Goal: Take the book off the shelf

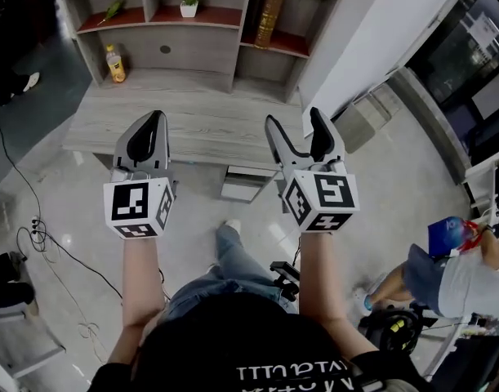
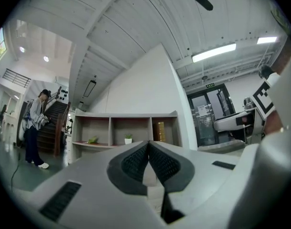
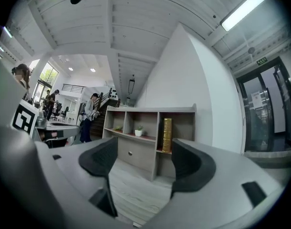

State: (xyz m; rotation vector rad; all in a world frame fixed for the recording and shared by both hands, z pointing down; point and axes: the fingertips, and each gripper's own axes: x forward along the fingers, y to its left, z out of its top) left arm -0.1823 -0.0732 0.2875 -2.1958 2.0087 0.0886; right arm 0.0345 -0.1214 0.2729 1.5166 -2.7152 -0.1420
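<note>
In the head view, the left gripper (image 1: pixel 151 122) has its two dark-padded jaws pressed together on nothing, while the right gripper (image 1: pixel 296 126) holds its jaws wide apart, also empty. Far ahead of both pairs of jaws, the tall gold-brown book (image 1: pixel 269 13) stands upright in the right compartment of the grey wooden shelf unit (image 1: pixel 202 49). I judge the task not yet begun: reaching, gripping and pulling the book out all remain. Only this view shows the yellow bottle (image 1: pixel 113 64) on the grey wooden platform (image 1: pixel 192 117) below the shelf, ahead and left of the left jaws.

The left gripper view confirms the pads meet in a closed seam. The book sits well beyond, just right of that seam. This view alone shows a person (image 2: pixel 35 120) standing by a staircase, far left of the jaws.

The right gripper view frames the book in the open gap, nearer the right jaw, well apart from both pads.
</note>
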